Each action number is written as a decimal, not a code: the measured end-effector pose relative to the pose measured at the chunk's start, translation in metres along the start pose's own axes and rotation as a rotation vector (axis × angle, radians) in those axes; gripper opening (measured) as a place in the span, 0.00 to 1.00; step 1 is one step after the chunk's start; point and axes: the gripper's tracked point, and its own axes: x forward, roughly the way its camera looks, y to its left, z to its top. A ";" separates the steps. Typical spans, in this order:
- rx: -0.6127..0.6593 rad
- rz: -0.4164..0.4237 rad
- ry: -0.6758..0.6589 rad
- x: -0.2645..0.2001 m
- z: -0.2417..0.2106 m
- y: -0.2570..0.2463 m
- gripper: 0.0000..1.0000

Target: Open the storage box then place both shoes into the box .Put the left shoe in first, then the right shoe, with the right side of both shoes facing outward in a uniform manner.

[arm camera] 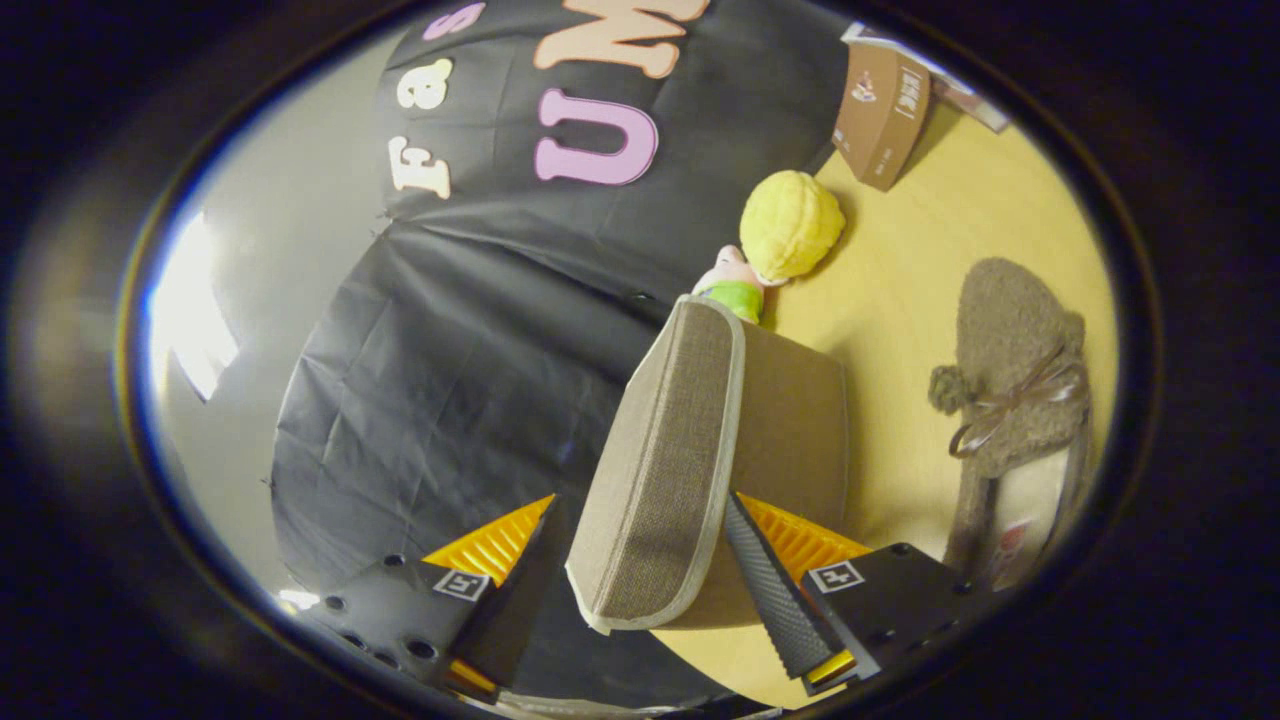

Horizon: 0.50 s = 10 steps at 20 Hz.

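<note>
Wooden table (900, 300) bears box (790, 430); gripper (640, 570) fingers pinch its lid (660, 460), swung partly up. One shoe (1010, 390) lies beside the box; opening underway, both placements apparently remain.

The brown cardboard carton (880, 115) at the far end of the yellow wooden table (900, 290) carried a small picture and a few lines of white print, too small to be read. A little label (1008, 540) with red marks lay inside the grey woolly slipper with a ribbon bow (1010, 390), too blurred to make out. Each finger mount of the gripper (650, 590) bore a square white tag with a black coded pattern (835, 576), no legible words or numbers.
</note>
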 end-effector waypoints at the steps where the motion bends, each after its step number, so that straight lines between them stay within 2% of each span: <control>1: 0.020 0.001 0.005 0.004 -0.001 -0.002 0.99; 5: 0.121 0.039 0.025 0.009 -0.007 -0.001 0.99; 10: 0.179 0.067 0.044 0.011 -0.011 0.004 0.97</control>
